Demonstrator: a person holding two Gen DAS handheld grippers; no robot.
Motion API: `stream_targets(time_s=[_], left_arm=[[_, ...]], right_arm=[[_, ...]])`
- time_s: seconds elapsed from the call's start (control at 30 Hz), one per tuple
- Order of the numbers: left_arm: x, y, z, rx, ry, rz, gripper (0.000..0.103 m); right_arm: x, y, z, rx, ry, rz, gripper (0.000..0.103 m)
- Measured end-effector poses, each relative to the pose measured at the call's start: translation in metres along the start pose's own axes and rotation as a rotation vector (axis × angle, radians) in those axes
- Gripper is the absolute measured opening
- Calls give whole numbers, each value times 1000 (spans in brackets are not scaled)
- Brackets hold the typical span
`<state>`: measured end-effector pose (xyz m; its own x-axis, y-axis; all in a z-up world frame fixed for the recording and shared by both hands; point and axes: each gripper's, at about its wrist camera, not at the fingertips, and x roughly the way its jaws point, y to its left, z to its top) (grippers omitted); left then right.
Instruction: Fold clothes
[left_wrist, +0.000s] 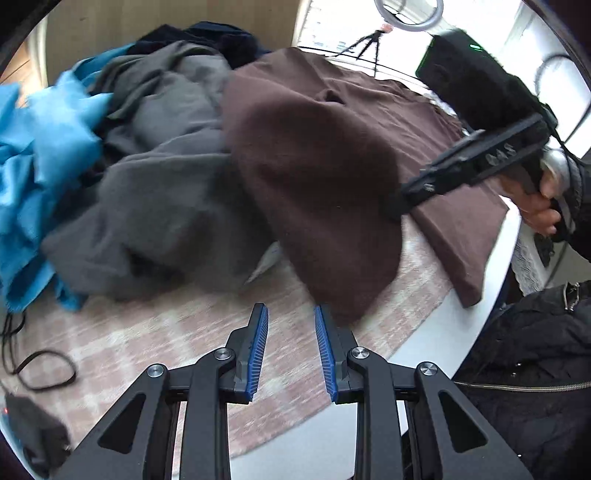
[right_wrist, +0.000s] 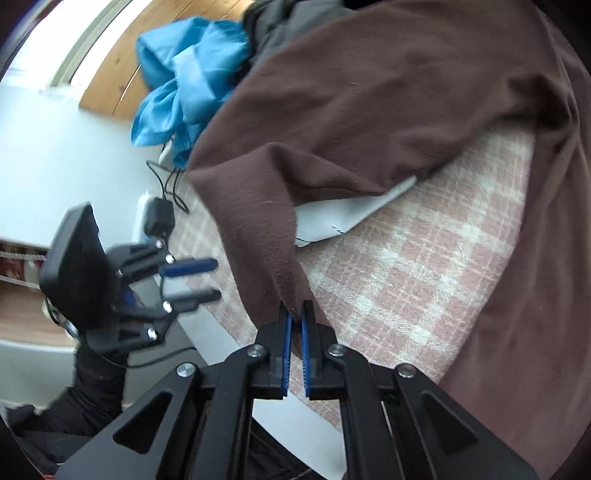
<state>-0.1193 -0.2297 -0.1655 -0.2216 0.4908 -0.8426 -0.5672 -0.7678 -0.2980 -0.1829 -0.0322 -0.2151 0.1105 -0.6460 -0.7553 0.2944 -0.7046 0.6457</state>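
Left gripper: my left gripper (left_wrist: 291, 325) sits at the bottom centre of its own view, fingers spread apart with nothing between the blue pads (left_wrist: 259, 350). In the right wrist view it shows at middle left (right_wrist: 207, 278), also parted and empty, over the cloth's edge.
Right gripper: my right gripper (right_wrist: 296, 319) has its fingers pinched nearly together on a corner of the brown garment (right_wrist: 406, 92). From the left view it comes in at right (left_wrist: 400, 203), tips buried in brown fabric.
Brown garment: fills the centre of the left view (left_wrist: 317, 166), one flap lifted and draped, the rest lying flat towards the upper right.
Other clothes: grey garment (left_wrist: 159, 192) bunched left of centre, blue garment (left_wrist: 44, 147) at far left, a dark one (left_wrist: 207, 37) at top.
Surface: pink checked cloth (right_wrist: 406, 266) over a white table (left_wrist: 424, 343).
Paper: a pale sheet (right_wrist: 343, 214) pokes out under the brown edge.
Hand: fingers (left_wrist: 535, 206) hold the right handle at the right edge.
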Motion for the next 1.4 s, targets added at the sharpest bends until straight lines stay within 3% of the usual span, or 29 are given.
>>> stream_targets(time_s=[0.1,0.23,0.43,0.5,0.53,0.57,0.77,0.87,0.9,0.97,1.07,1.13,1.2,1.4], left_arm=[[11,-5,2,20,6,-35,25],[25,-4,8,9,8,-81,34],[46,0,18,-15,7,-143,36],[50,1,19,-30,5,-148,28],[50,1,20,-39,2,-150,11],[48,0,19,-43,-4,-148,6],[-21,-9,6,-33,-57,-50,4],[-66,-10,-4,-14,-75,43,5],[-76,-7,-6,-1,-77,92,10],[-84,11,-8,-2,-63,205,19],[-69,34,-23,-91,17,284,20],[-60,47,-37,-151,49,288,20],[-53,52,-46,-182,42,246,20],[-22,43,-28,-128,27,137,27]], right_arm=[[-2,-4,-1,22,-4,74,5],[-4,-1,2,3,0,63,5],[-2,-5,10,-14,15,30,5],[6,2,11,-20,16,7,5],[4,2,10,-25,16,-6,5],[4,4,10,-34,13,-19,5],[7,31,3,-105,0,-37,5],[18,57,1,-152,-4,15,5],[28,62,2,-164,3,3,5],[50,72,6,-186,19,-22,5],[72,68,9,-176,43,-62,5],[82,59,10,-153,59,-90,5],[93,50,11,-130,75,-118,5],[98,34,15,-113,94,-153,5]])
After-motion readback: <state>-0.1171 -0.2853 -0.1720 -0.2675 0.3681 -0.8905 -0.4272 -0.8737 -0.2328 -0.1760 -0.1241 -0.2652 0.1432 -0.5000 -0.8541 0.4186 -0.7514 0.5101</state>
